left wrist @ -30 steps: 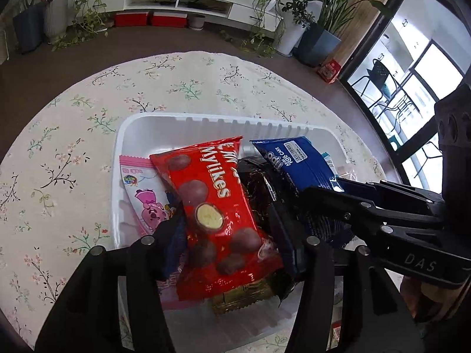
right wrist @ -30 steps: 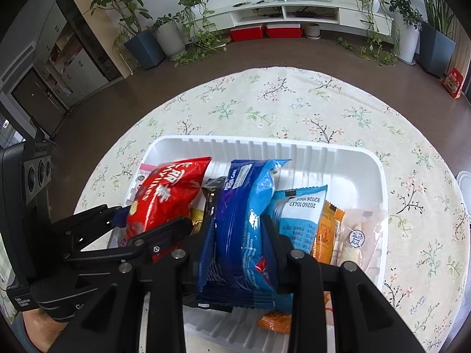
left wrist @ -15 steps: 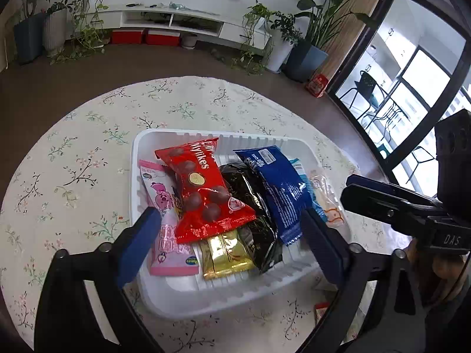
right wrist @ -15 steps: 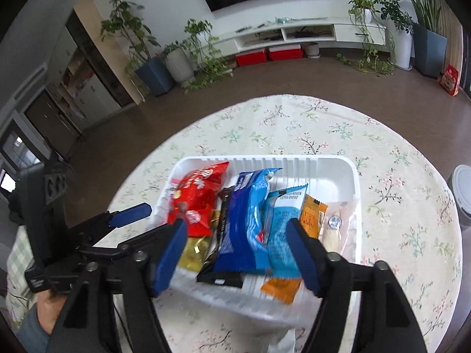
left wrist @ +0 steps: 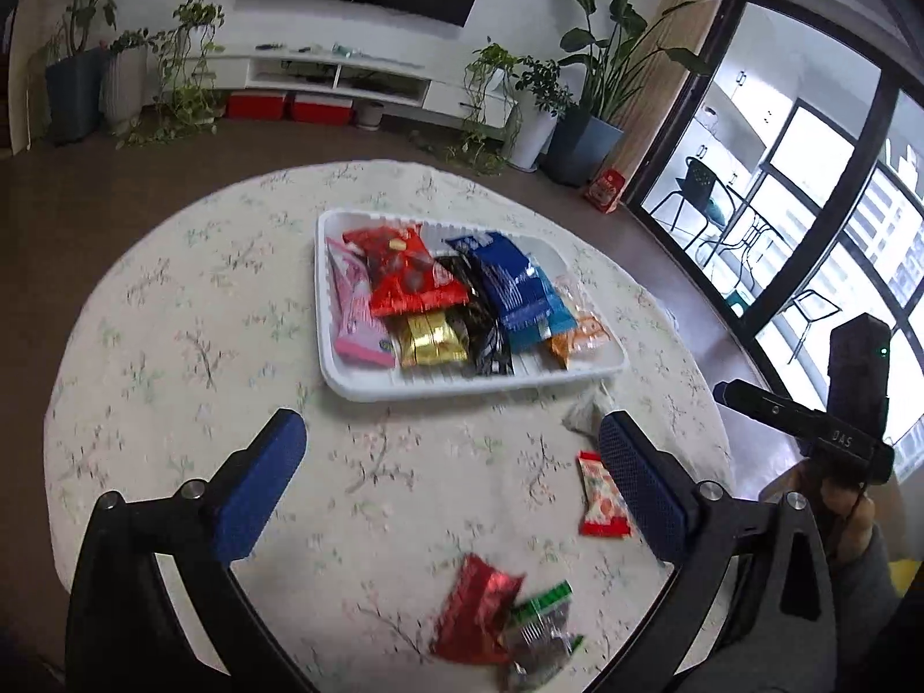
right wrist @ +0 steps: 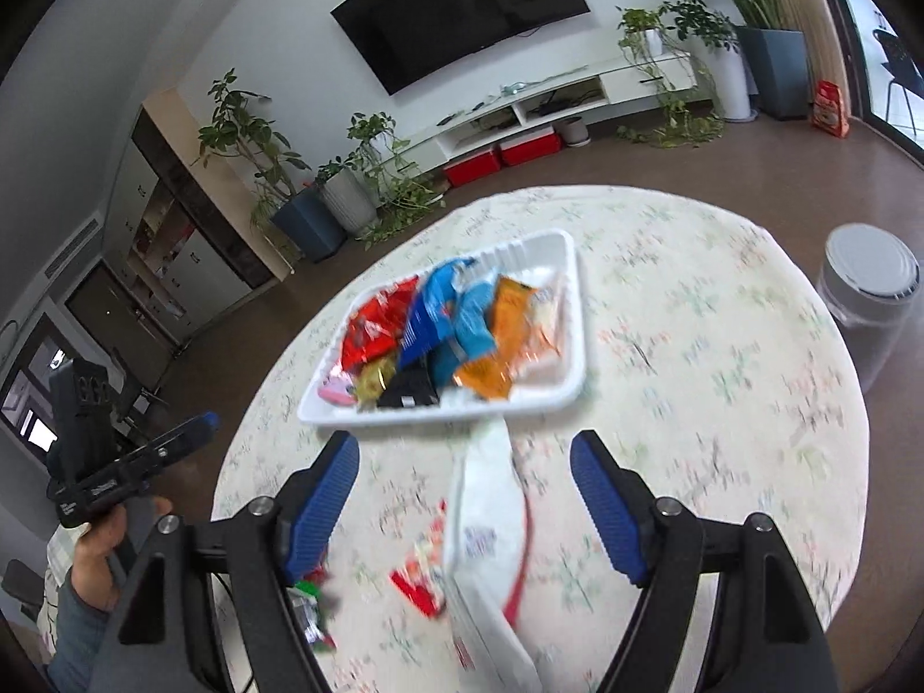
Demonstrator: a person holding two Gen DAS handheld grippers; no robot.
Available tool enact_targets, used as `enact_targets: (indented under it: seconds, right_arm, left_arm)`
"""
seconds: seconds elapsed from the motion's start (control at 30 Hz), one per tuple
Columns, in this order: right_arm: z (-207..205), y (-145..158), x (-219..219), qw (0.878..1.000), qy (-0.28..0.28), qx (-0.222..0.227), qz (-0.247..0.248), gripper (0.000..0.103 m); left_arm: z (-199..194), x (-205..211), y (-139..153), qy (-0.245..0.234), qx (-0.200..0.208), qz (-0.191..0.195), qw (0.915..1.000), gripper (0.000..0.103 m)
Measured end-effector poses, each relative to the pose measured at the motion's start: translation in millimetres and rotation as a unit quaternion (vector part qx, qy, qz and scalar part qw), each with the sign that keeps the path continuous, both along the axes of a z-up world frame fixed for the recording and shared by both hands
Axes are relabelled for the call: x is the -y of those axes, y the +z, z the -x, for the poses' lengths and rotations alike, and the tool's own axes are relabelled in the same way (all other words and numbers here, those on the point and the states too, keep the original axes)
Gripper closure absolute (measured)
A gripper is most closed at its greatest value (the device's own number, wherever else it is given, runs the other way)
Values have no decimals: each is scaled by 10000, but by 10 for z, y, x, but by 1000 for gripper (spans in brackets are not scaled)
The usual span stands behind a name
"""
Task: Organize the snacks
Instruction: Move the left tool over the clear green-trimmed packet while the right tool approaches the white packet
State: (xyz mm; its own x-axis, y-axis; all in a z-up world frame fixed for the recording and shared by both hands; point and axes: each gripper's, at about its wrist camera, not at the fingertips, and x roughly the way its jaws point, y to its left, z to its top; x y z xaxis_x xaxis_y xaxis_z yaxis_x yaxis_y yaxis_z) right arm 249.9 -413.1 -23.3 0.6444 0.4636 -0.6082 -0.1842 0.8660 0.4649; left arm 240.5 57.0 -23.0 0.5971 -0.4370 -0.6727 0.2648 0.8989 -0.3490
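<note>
Left wrist view, packets point(left wrist: 462, 300) lengthwise across tray point(left wrist: 369, 390), left tongs point(left wrist: 450, 491) and right tongs point(right wrist: 465, 505) gaping, empty

Both grippers' jaws apart, empty.

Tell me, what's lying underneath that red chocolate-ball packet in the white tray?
The red packet overlaps a pink packet on one side and a gold one at its near end, with a black packet beside it. Whatever lies directly beneath it in the tray is covered.
</note>
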Motion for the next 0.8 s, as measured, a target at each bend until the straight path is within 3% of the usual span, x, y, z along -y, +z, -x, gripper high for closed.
enact_targets:
  seconds: [0.13,0.27,0.5,0.63,0.73,0.8]
  right_arm:
    - [138,-157,10,9999,-139,-78,33,25]
    - [176,-222,-132,9987,-60,-136,480,29]
    - [334,-332,-338,9938,183,-19,1100,34]
    - [324,-363,-357,9926,214,-50,1191,36]
    - [325,-370,-377,9919,230,-50,1251,37]
    - [326,-378,-397,9915,257,-66,1277,37]
  left_arm:
    - [482,52,-200,133,-166,-27,9998,0]
    - [867,232,-375,72,-328,-168,9993,0]
    - [1013,510,-571,22,-416,-580,9974,0]
    - [1048,636,-584,-93,-355,-814,9960,1]
    - [1035,725,-640,-206,-373,-982,9943,8]
    - [996,749,-690,-251,-463,-1038,9932,20]
